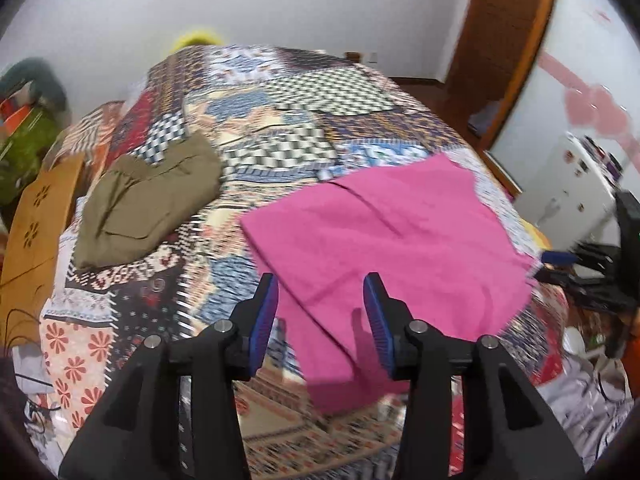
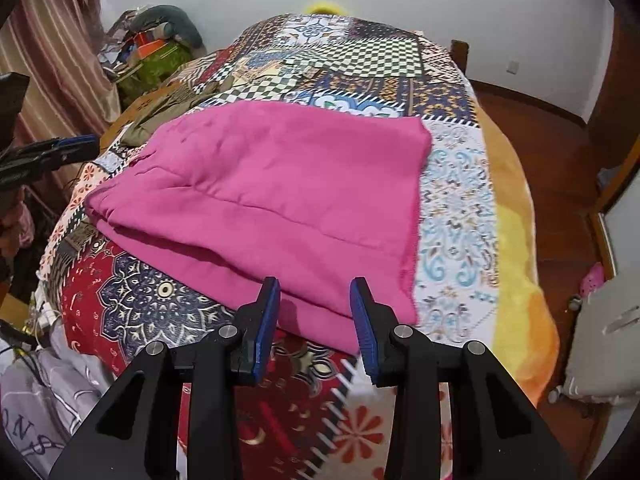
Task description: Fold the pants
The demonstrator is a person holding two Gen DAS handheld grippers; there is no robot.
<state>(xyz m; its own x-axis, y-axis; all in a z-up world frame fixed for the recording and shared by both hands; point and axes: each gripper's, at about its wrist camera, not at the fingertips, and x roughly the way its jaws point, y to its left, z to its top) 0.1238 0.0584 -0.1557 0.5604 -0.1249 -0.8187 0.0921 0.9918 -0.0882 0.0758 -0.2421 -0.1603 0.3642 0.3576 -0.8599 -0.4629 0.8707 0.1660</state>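
Pink pants (image 1: 380,236) lie folded flat on the patterned bedspread (image 1: 280,128); they also show in the right wrist view (image 2: 272,200). My left gripper (image 1: 322,292) is open and empty, hovering over the near edge of the pink pants. My right gripper (image 2: 316,296) is open and empty, just above the near right corner of the pants. The right gripper shows at the far right of the left wrist view (image 1: 560,260), and the left gripper at the far left of the right wrist view (image 2: 76,146).
Folded olive-brown pants (image 1: 148,196) lie on the bed to the left of the pink ones. A wooden board (image 1: 36,224) stands at the bed's left side. Clutter and bags (image 2: 152,52) sit at the far left. Wooden floor (image 2: 540,128) lies to the right.
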